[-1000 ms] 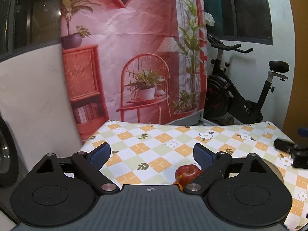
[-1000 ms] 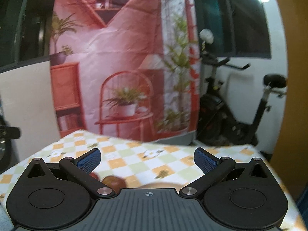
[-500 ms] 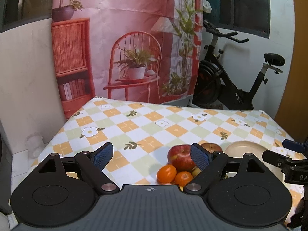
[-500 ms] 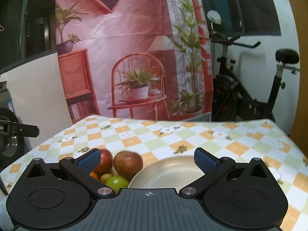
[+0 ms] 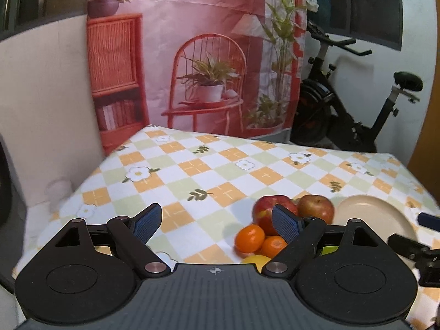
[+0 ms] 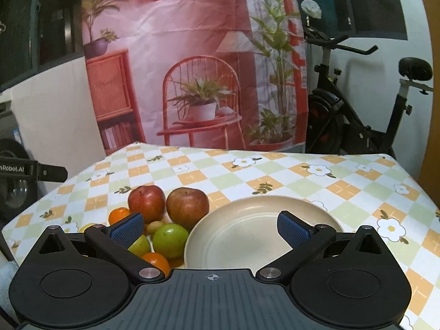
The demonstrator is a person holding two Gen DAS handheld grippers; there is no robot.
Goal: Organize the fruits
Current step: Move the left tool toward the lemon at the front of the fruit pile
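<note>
A pile of fruit lies on the checked tablecloth (image 6: 275, 176): two red apples (image 6: 146, 199) (image 6: 187, 204), green fruits (image 6: 170, 240), small oranges (image 6: 118, 215) and a yellow fruit. To its right stands a beige plate (image 6: 255, 231) with nothing on it. My right gripper (image 6: 210, 231) hovers open above the plate's near rim, its left finger over the green fruit. In the left wrist view the apples (image 5: 265, 209), oranges (image 5: 249, 238) and plate (image 5: 371, 214) sit at the right. My left gripper (image 5: 217, 222) is open over bare cloth, left of the fruit.
A pink printed backdrop (image 5: 192, 55) hangs behind the table. An exercise bike (image 5: 352, 115) stands at the back right. The table's left edge (image 5: 82, 189) drops to a white floor. The other gripper's tip (image 5: 412, 247) shows at the right of the left wrist view.
Both grippers have sunk and tilted down toward the table. The fruit pile and the plate have come fully into both views. No fruit has moved.
</note>
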